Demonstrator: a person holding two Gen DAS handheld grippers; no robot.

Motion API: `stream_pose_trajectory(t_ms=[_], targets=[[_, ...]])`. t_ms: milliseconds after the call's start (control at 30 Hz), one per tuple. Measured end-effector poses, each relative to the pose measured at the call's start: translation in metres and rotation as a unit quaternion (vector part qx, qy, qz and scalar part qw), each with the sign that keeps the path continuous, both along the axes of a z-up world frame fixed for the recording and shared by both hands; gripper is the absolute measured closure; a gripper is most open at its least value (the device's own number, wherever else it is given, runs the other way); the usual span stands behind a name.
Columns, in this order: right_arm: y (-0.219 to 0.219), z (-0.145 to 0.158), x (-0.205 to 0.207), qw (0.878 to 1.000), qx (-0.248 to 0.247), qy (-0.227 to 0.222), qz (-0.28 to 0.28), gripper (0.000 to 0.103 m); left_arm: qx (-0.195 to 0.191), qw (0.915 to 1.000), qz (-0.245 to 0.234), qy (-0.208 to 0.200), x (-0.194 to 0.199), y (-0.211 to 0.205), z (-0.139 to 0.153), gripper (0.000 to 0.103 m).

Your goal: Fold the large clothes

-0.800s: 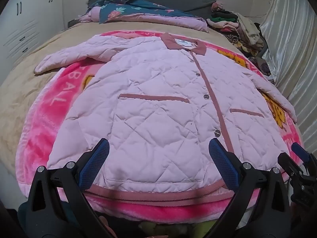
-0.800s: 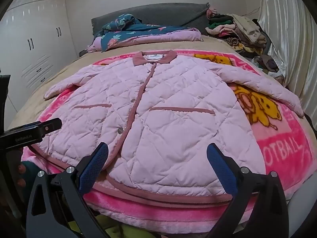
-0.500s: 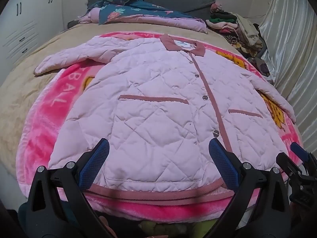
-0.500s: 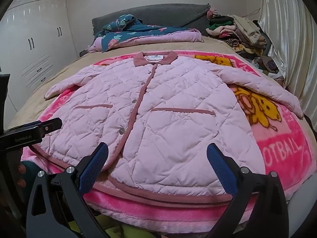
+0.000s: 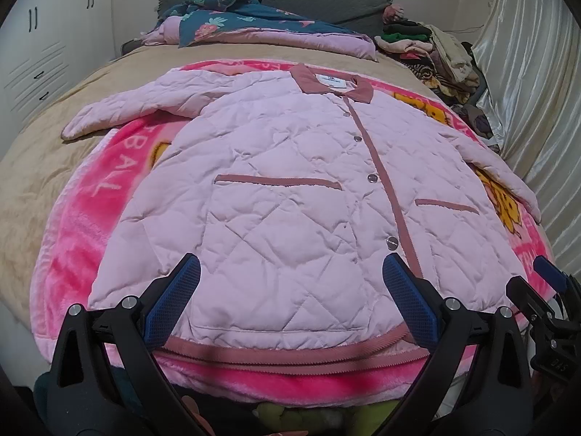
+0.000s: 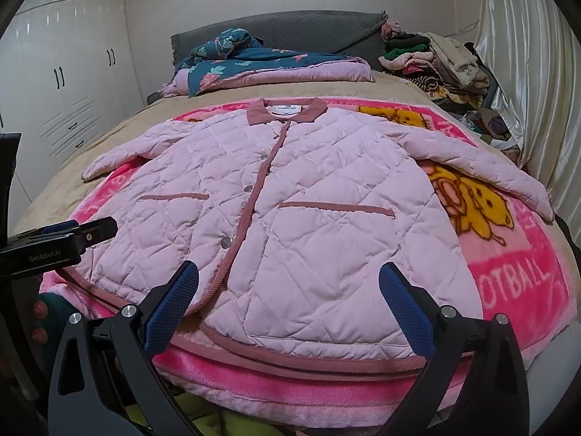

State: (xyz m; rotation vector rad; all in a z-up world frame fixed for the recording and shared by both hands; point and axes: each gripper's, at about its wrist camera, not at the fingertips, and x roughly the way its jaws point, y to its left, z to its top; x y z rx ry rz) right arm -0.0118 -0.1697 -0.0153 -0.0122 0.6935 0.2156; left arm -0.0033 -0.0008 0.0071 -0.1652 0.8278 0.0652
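Observation:
A pale pink quilted jacket (image 5: pixel 290 189) (image 6: pixel 290 200) lies flat and buttoned on a bright pink cartoon blanket (image 5: pixel 83 218) (image 6: pixel 515 276), collar at the far end, both sleeves spread out to the sides. My left gripper (image 5: pixel 290 298) hovers open over the jacket's near hem on its left half, nothing between its blue pads. My right gripper (image 6: pixel 288 298) hovers open above the hem on the right half, also holding nothing. In the left wrist view the right gripper's tip shows at the far right edge.
The blanket lies on a beige bed (image 5: pixel 40 152). A folded teal floral quilt (image 6: pixel 254 61) lies by the grey headboard (image 6: pixel 308 29). A pile of clothes (image 6: pixel 435 61) sits at the far right corner. White wardrobes (image 6: pixel 65 72) stand left, a pale curtain (image 6: pixel 526 72) right.
Both views have shifted only slightly; the jacket sits a touch lower in the right wrist view. The jacket has not moved and both grippers stay open.

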Motion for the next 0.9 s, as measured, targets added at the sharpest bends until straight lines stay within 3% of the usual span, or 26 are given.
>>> stream_pose_trajectory(t_ms=[900], targets=[[0.0013,0.0013,-0.0009,1.0,0.0,-0.001,0.0,0.004,0.002,1.0,0.002,-0.001,0.0007,-0.003,0.0028,0.009]])
